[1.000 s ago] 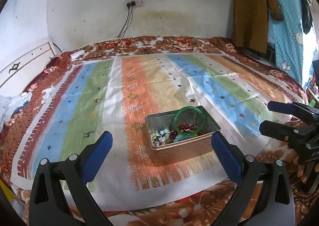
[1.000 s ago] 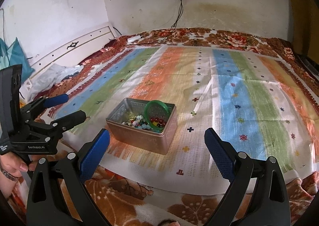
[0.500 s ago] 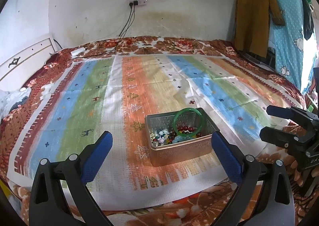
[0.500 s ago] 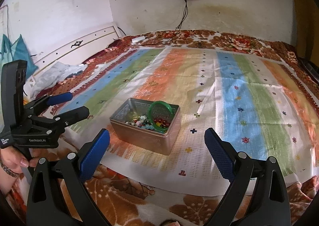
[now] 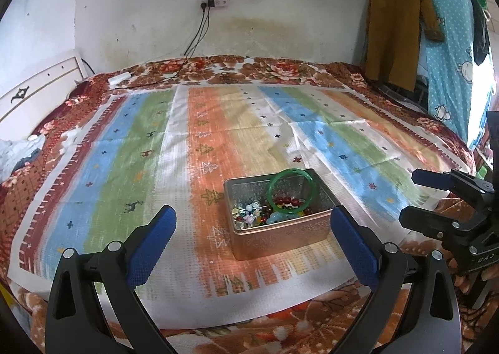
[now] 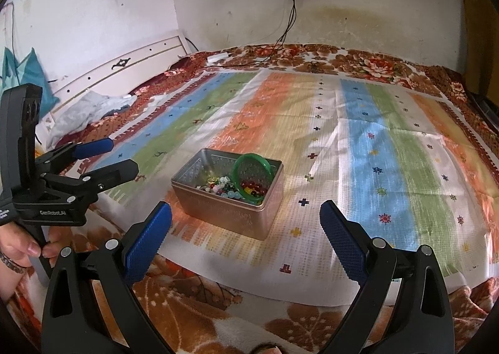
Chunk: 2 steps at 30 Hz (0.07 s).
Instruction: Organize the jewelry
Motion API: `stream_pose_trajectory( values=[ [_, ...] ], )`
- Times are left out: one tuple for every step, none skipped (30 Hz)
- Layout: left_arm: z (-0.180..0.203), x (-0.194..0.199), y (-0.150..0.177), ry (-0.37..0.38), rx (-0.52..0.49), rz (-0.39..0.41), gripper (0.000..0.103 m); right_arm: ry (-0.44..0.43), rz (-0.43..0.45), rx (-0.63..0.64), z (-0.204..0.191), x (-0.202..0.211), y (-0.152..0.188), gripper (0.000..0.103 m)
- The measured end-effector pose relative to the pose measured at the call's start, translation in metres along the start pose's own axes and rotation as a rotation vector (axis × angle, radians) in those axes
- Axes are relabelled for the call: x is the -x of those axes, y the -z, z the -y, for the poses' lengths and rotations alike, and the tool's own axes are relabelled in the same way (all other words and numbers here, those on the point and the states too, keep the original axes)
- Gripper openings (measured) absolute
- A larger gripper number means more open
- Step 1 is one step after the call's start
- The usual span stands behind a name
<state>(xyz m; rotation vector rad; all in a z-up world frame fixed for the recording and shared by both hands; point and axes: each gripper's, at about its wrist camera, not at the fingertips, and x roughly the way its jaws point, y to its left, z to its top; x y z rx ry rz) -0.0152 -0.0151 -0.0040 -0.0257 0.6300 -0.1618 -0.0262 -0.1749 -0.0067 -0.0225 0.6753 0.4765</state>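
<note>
Left wrist view: both tongs (image 5: 252, 243) (image 6: 246, 240) gape wide, short of tin (image 5: 282, 234).

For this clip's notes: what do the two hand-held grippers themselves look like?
Both match. The left hand-held gripper and right hand-held gripper have black skeletal frames with silver rivets and two fingers faced with textured blue pads. From the right wrist view, the left unit's body carries white "GenRobot.AI" lettering and an upright black camera block. No cables show. The bare hand wears a bracelet.
</note>
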Motion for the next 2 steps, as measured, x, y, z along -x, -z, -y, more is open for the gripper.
stream_pose_trajectory(
  values=[
    [-0.0001, -0.0002, 0.0, -0.002, 0.0, 0.0, 0.097, -0.001, 0.0, 0.0, 0.0, 0.0, 0.0, 0.096],
    [-0.0002, -0.0002, 0.0, 0.0, 0.0, -0.001, 0.097, -0.001, 0.0, 0.001, 0.0001, 0.0, 0.0, 0.096]
  ],
)
